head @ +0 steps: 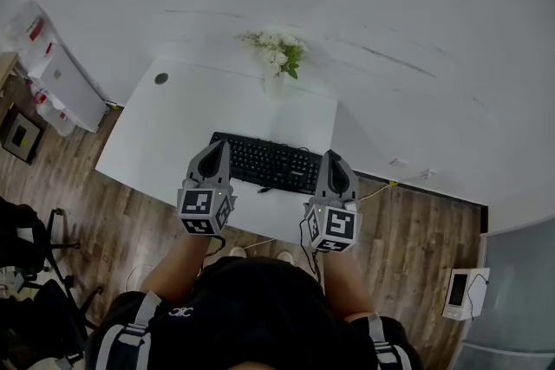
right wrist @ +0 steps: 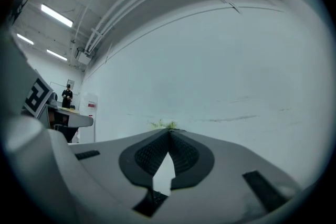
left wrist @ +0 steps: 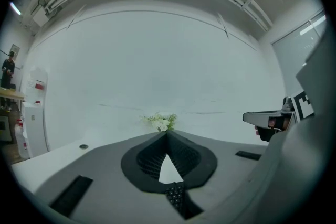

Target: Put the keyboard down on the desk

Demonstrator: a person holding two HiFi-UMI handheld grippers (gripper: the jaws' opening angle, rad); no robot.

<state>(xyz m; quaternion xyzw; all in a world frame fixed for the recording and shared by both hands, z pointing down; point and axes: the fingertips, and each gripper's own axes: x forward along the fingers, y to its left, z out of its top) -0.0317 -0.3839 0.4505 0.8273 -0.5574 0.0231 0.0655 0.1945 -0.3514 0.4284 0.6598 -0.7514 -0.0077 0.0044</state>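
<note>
A black keyboard [head: 264, 162] lies flat on the white desk [head: 165, 143], near its front edge. My left gripper [head: 214, 148] hovers over the keyboard's left end with its jaws shut and empty. Over the right end my right gripper [head: 335, 157] is also shut on nothing. In the left gripper view the closed tips [left wrist: 167, 134] point level at the wall, and a few keys [left wrist: 175, 196] show below them. In the right gripper view the jaws [right wrist: 169, 132] meet the same way, with a dark strip of the keyboard [right wrist: 152, 200] underneath.
White flowers in a vase [head: 277, 56] stand at the desk's back edge, and a round cable hole [head: 161, 78] lies at its back left. A white cabinet [head: 65, 82] and black chairs [head: 30, 247] are on the left. A small white device [head: 460, 290] sits on the wooden floor at right.
</note>
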